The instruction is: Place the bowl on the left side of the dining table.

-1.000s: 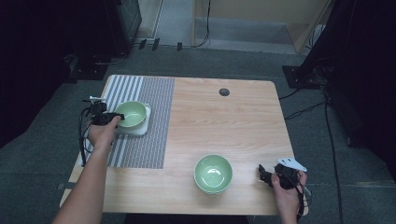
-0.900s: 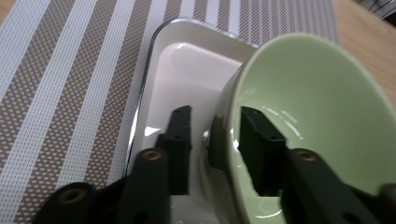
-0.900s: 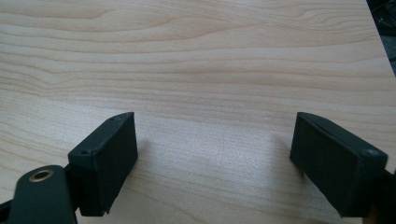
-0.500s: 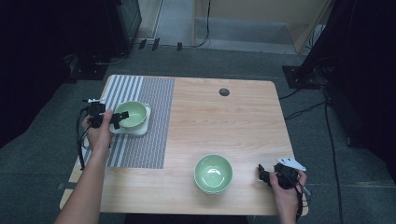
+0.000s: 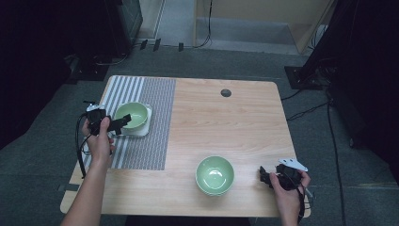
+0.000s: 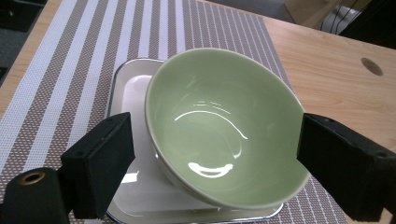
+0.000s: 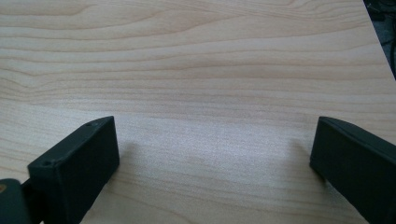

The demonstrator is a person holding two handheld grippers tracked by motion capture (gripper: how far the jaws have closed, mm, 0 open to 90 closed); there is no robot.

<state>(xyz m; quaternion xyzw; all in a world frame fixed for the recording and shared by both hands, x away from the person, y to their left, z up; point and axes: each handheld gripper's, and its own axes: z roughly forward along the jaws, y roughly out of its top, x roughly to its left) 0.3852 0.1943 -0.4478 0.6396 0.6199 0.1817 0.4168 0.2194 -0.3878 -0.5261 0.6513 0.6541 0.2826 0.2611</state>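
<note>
The left gripper [image 5: 123, 121], jaws just spread wide, sits at nine o'clock of the green bowl [image 5: 131, 115] resting tilted in the white tray [image 5: 147, 123] on the striped mat [image 5: 155, 113]; right gripper [image 5: 264, 175] gapes empty.

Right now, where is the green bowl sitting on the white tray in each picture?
High view: the green bowl is at the left, on the white tray.
Left gripper view: centre, between the open jaws.
Right gripper view: bare wooden table.
Shared landmark: striped placemat, under the tray.

Black hand-held gripper [image 5: 121, 123] with blocky jaws, trailing cable.
</note>
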